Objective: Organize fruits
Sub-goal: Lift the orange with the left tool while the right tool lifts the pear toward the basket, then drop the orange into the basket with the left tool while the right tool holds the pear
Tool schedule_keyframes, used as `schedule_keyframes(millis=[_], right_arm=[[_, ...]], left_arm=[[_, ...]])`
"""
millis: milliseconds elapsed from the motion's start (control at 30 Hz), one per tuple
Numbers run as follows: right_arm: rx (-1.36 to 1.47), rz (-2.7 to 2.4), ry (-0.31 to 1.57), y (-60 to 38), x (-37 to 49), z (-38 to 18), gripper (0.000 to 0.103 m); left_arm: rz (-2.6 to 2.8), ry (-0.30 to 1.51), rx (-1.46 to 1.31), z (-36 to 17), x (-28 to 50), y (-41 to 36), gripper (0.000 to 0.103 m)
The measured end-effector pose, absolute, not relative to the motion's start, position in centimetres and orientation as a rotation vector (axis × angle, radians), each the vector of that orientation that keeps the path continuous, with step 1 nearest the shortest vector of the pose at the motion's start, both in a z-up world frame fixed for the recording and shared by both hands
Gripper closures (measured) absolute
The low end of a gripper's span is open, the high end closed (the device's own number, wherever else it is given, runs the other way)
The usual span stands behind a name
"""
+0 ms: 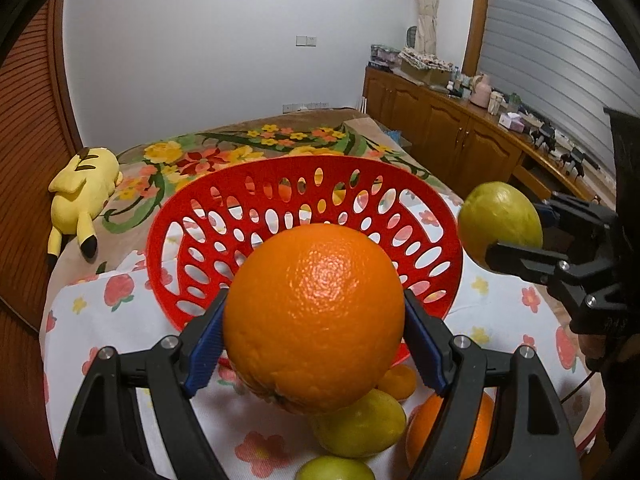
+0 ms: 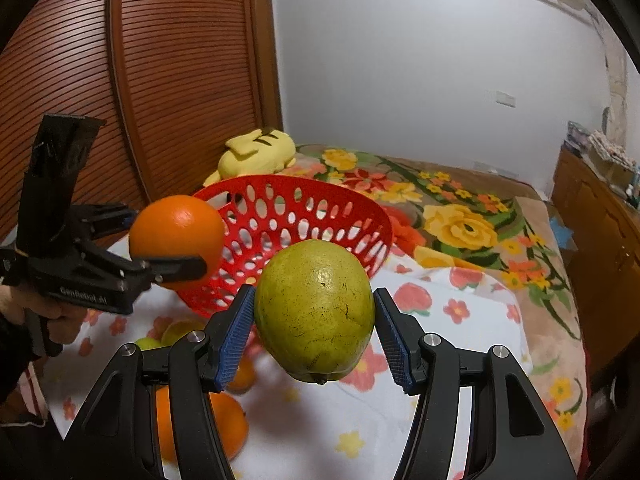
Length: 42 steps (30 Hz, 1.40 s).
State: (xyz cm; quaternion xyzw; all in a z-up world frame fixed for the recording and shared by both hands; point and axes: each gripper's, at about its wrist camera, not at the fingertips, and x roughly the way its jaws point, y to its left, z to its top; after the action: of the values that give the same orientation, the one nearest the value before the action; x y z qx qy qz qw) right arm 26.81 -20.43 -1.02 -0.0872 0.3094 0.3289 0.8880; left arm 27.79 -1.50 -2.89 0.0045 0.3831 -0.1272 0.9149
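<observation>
My left gripper [image 1: 314, 320] is shut on a large orange [image 1: 316, 312] and holds it in the air at the near rim of the red perforated basket [image 1: 200, 216]. My right gripper [image 2: 314, 328] is shut on a green-yellow fruit [image 2: 316, 312], raised just to the right of the basket [image 2: 320, 208]. In the right wrist view the left gripper [image 2: 176, 256] and its orange [image 2: 176, 232] sit at the basket's left rim. In the left wrist view the right gripper [image 1: 516, 236] holds the green fruit [image 1: 500, 228] at the basket's right.
Loose fruit lies on the flowered cloth below the grippers: a yellow-green fruit [image 1: 360, 424], an orange [image 1: 472, 436], a small orange [image 1: 398, 382] and a green one [image 1: 334, 468]. A yellow plush toy [image 1: 84, 196] lies left. Wooden cabinets [image 1: 448, 128] stand right.
</observation>
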Motion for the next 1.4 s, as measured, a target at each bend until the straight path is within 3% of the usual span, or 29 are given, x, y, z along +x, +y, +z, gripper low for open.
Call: schedule_keyframes(millis=[733, 900, 1400], right_arm=[[-0.204, 0.723, 0.67, -18.1, 30.7, -1.8, 0.042], [-0.175, 0.731, 0.678, -18.4, 31.6, -1.7, 0.042], [-0.2, 0.774, 0.714, -16.5, 32.1, -2.6, 0.042]], left_arm=[[-0.248, 0.889, 0.029, -5.6, 30.4, -2.4, 0.023], [-0.229, 0.812, 0.01, -3.6, 30.1, -1.7, 0.016], [-0.183, 0.777, -0.041, -3.2, 29.7, 2.1, 0.016]])
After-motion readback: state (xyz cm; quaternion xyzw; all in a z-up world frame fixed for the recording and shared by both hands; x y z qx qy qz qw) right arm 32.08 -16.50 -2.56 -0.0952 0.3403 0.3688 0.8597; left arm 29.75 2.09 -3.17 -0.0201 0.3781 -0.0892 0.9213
